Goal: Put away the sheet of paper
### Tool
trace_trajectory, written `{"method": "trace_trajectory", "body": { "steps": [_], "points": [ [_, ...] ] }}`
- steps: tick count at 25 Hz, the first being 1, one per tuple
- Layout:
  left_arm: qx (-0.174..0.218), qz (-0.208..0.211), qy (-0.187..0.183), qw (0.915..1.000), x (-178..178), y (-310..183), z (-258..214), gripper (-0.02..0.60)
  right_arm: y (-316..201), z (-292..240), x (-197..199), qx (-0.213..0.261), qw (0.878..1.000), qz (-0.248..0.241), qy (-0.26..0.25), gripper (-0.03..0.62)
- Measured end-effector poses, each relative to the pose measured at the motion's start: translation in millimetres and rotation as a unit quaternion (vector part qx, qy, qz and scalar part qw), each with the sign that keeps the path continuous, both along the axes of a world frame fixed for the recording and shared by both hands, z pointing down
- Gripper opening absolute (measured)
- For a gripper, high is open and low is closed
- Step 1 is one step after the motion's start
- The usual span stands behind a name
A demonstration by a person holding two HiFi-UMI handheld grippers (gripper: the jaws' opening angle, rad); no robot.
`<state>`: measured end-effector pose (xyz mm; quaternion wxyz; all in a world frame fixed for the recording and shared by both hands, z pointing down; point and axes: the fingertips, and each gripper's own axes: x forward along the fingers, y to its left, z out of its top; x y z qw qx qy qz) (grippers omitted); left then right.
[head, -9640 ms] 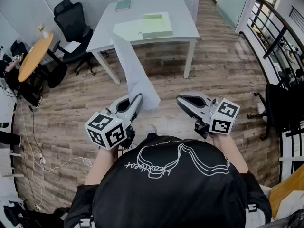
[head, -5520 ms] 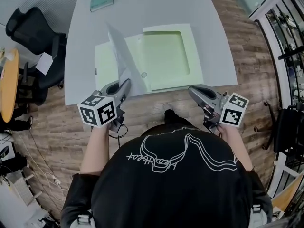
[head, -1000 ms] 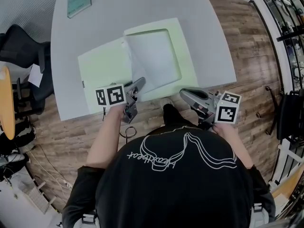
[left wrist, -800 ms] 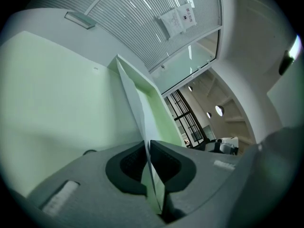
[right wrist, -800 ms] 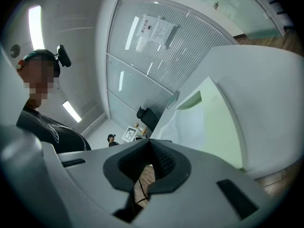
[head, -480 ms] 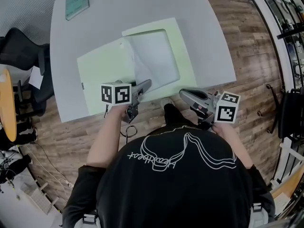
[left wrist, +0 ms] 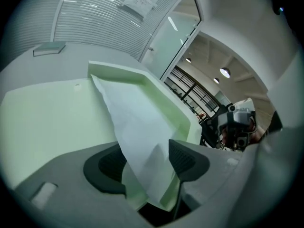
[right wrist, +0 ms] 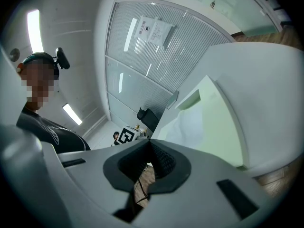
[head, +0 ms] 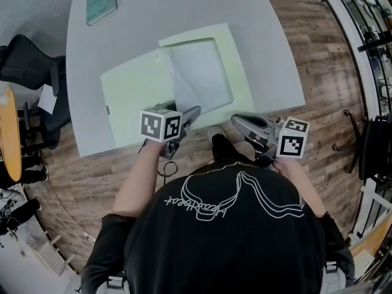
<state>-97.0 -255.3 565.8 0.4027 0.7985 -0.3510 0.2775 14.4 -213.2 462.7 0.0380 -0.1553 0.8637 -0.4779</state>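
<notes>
left gripper (left wrist: 148, 164) just opened around paper (left wrist: 128, 118) stretching away from it; right gripper (right wrist: 149, 163) closed.

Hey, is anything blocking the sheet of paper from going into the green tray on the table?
Nothing visible does. The sheet of paper already lies mostly in the recess of the green tray. Only its near end rises over the rim, between the fingers of the left gripper, which have just been opening.
</notes>
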Motion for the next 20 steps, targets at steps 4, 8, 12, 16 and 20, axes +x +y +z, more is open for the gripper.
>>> {"method": "trace_trajectory", "body": {
  "steps": [4,8,12,16,20],
  "points": [
    [0.014,-0.014,-0.029,0.9994,-12,4,-1,0.276,5,-2,-2,0.003,1.000,-0.002,-0.001,0.009],
    [0.020,-0.034,-0.032,0.9987,-24,7,-7,0.278,8,-5,-5,0.006,1.000,-0.004,0.000,0.009],
    [0.040,-0.038,-0.036,0.9978,-27,10,-21,0.278,10,-6,-5,0.010,1.000,-0.007,0.001,0.009],
    [0.064,-0.032,-0.025,0.9971,-22,18,-41,0.278,17,-14,-6,0.021,1.000,-0.015,-0.001,0.009],
    [0.099,-0.026,0.006,0.9947,-15,38,-75,0.278,33,-34,-12,0.064,0.997,-0.031,0.015,0.009]
  ]
}}
